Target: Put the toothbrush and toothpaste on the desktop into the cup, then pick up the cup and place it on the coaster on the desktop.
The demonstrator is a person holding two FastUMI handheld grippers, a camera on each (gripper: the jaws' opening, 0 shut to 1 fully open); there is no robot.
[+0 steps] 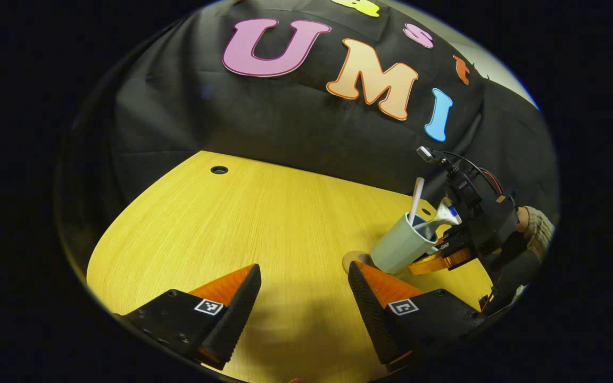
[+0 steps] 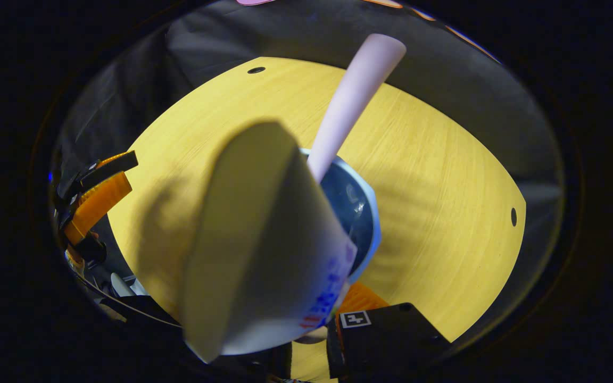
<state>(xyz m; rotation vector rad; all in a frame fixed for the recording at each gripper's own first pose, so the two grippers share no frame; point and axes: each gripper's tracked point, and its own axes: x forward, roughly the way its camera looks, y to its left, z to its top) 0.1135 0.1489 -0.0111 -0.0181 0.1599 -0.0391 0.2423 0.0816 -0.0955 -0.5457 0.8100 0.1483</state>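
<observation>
In the left gripper view a pale green cup (image 1: 399,249) hangs tilted just above a round brown coaster (image 1: 353,259), with the right gripper (image 1: 441,259) shut on its side. A pink toothbrush (image 1: 417,198) and a white toothpaste tube (image 1: 441,218) stick out of the cup. My left gripper (image 1: 304,290) stands open over the yellow desktop (image 1: 242,229), its right finger close to the coaster. In the right gripper view the toothpaste tube (image 2: 258,239) looms large in front of the cup's rim (image 2: 371,223), the toothbrush (image 2: 351,103) leans away, and the tube hides one finger of the right gripper (image 2: 314,324).
A sleeved hand (image 1: 535,229) holds the right gripper by the desk's right edge. Small cable holes (image 1: 219,170) sit near the desk's far edge. The left gripper (image 2: 96,199) appears at the left of the right gripper view. Black cloth walls the booth behind the desk.
</observation>
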